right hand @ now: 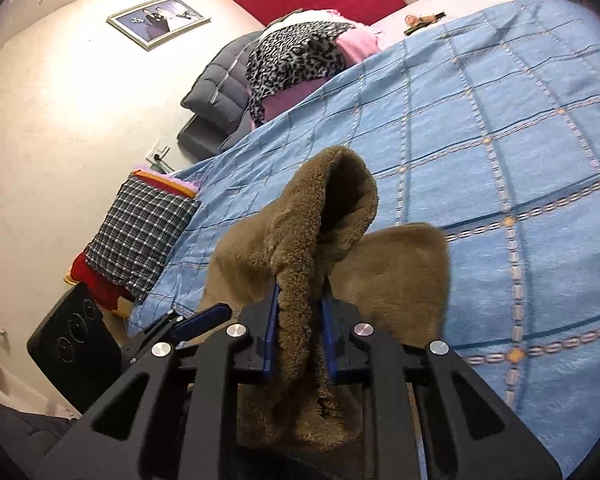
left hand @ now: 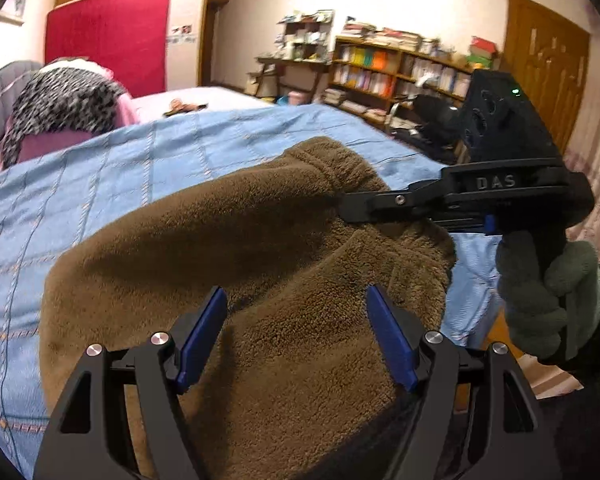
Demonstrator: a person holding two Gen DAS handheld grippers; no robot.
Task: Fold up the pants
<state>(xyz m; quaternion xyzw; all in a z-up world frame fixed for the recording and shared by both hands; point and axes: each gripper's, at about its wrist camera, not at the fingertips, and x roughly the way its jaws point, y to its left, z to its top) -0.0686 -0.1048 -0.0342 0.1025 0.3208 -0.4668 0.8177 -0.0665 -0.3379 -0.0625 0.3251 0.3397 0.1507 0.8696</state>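
1. The brown fleece pants (left hand: 260, 248) lie bunched on the blue quilted bedspread (left hand: 100, 184).
2. The right gripper (right hand: 298, 312) pinches a raised fold of the fleece.
3. The left gripper (left hand: 296, 332) hovers with jaws apart above the fabric.

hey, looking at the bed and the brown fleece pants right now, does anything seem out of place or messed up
Nothing looks damaged or spilled. The brown fleece pants lie bunched, not flat, on the blue quilt: the right gripper pinches one fold and holds it up in a peak, while the left gripper is open over the fabric.
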